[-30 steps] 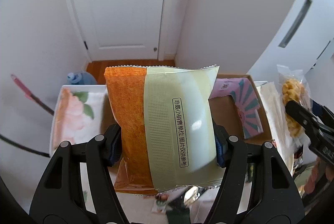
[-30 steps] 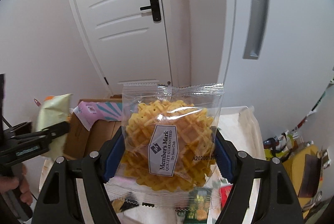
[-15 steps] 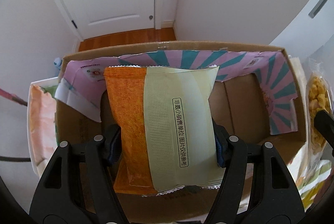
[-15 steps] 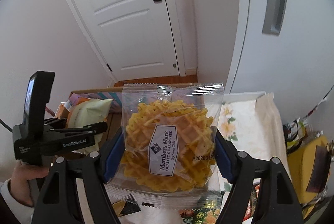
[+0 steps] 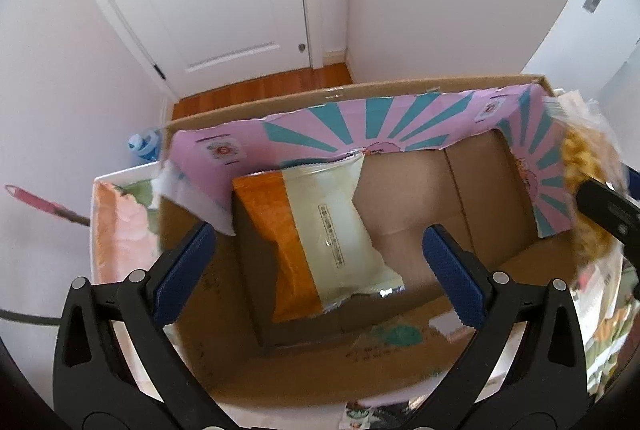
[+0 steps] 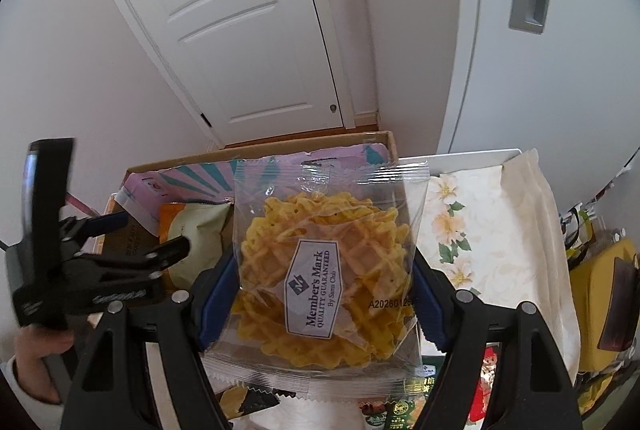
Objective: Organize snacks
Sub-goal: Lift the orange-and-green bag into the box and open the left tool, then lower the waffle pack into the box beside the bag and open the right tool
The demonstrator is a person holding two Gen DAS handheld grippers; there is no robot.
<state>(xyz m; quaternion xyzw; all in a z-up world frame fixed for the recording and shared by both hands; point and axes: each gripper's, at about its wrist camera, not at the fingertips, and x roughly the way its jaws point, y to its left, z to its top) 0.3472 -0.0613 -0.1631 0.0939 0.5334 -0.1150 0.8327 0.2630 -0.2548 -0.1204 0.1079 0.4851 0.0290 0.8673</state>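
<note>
An orange and pale green snack packet [image 5: 320,234] lies inside the cardboard box [image 5: 360,362], leaning toward its far left. My left gripper [image 5: 316,266] is open and empty above the box, jaws wide on either side of the packet. It also shows in the right wrist view [image 6: 120,242]. My right gripper [image 6: 320,282] is shut on a clear bag of yellow waffle crisps [image 6: 324,270], held upright just right of the box [image 6: 256,153]. That bag shows at the right edge of the left wrist view [image 5: 588,197].
The box has pink and teal striped flaps [image 5: 380,125] and stands on a flowered tablecloth [image 6: 472,230]. Several loose snack packets [image 6: 400,410] lie on the near side of the table. A white door [image 6: 240,29] and walls stand behind. A blue bottle [image 5: 142,145] sits on the floor.
My left gripper opened and let go of the orange and green packet, which dropped into the box. My right gripper moved closer to the box with the waffle bag.
</note>
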